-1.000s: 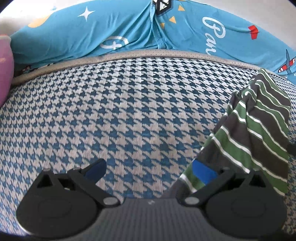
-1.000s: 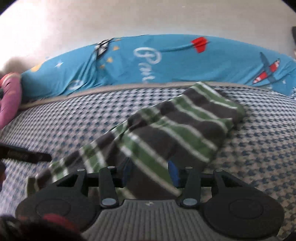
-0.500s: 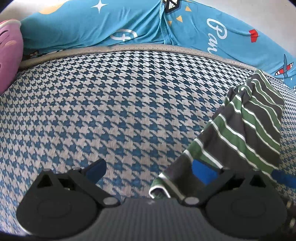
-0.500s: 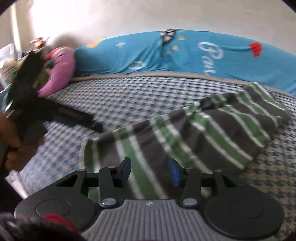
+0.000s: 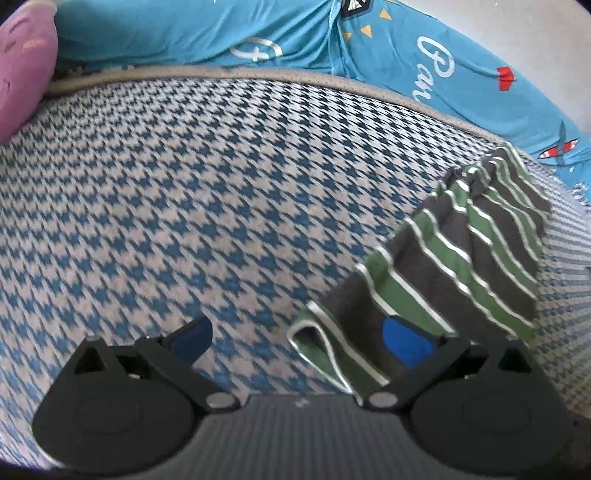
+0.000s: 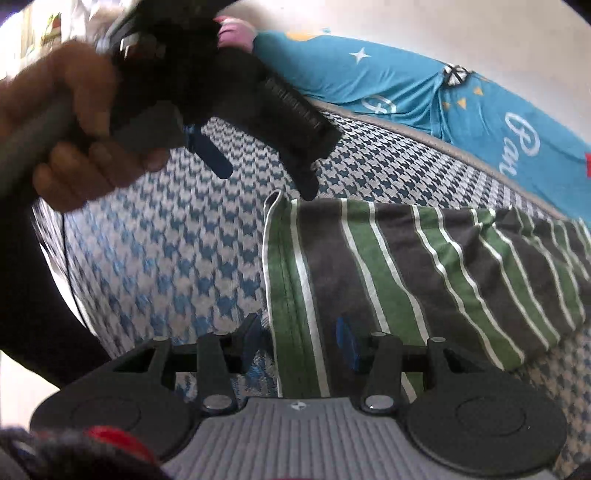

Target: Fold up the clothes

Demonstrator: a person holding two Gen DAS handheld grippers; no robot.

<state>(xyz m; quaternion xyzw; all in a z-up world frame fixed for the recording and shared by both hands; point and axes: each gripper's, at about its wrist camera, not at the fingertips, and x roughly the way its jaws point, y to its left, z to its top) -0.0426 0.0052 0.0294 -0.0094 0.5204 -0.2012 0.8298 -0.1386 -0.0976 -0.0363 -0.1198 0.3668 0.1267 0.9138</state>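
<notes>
Left wrist view: a pink cushion (image 5: 22, 70) at far left; the houndstooth bed cover (image 5: 192, 192) fills the centre, with a blue printed quilt (image 5: 280, 33) along its far edge. The left gripper (image 5: 295, 341) has its fingers wide apart; one blue pad overlaps the near corner of the striped garment (image 5: 461, 251), which lies flat at right.

Right wrist view: a hand (image 6: 74, 122) grips the left tool at upper left. The right gripper (image 6: 301, 341) has its fingers apart, straddling the garment's hem.
</notes>
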